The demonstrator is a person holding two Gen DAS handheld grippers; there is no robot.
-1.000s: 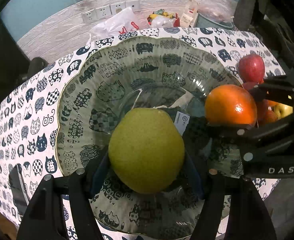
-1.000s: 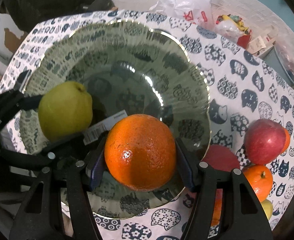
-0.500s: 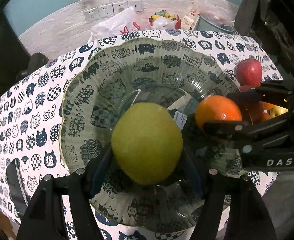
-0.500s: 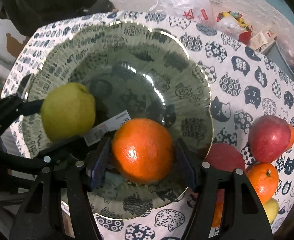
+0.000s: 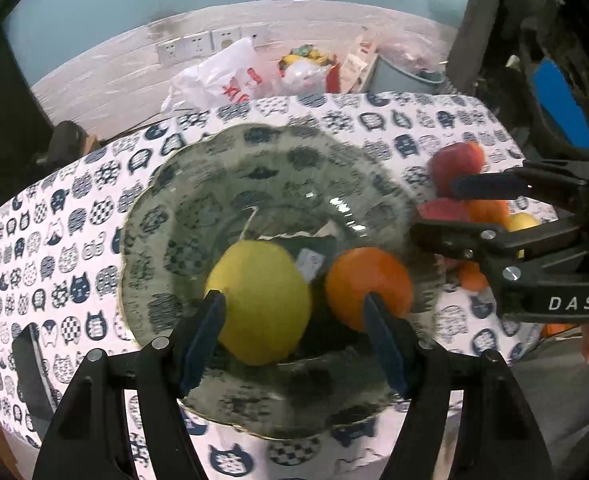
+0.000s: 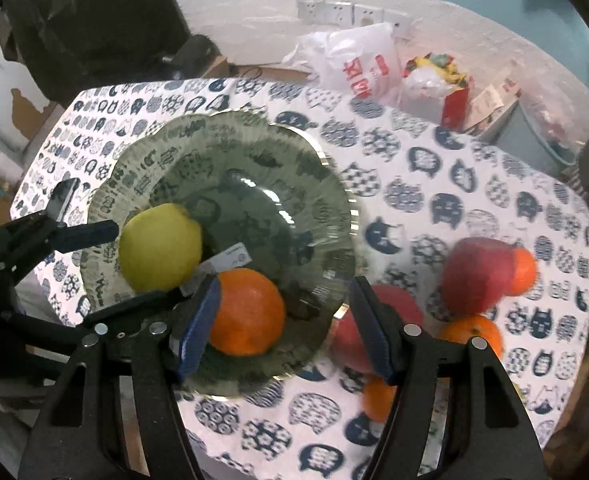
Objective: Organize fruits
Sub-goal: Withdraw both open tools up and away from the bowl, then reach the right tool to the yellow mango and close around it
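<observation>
Resting in the lower half of the glass plate [image 5: 254,168], the yellow-green pear [image 5: 260,300] and the orange [image 5: 368,286] lie side by side, a paper label [image 6: 224,262] between them. Left gripper [image 5: 294,320] and right gripper [image 6: 284,320] both stand open above the plate, gripping nothing. Red apples [image 6: 476,276] and more oranges [image 6: 472,334] cluster at the right on the cat-print tablecloth [image 6: 454,168].

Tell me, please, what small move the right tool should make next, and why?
Probably swing the right tool toward the loose pile and pick the red apple. The orange and the yellow-green pear already sit in the glass plate, neither tool grips anything, and the apple and other fruit lie on the cloth beside the plate.
</observation>
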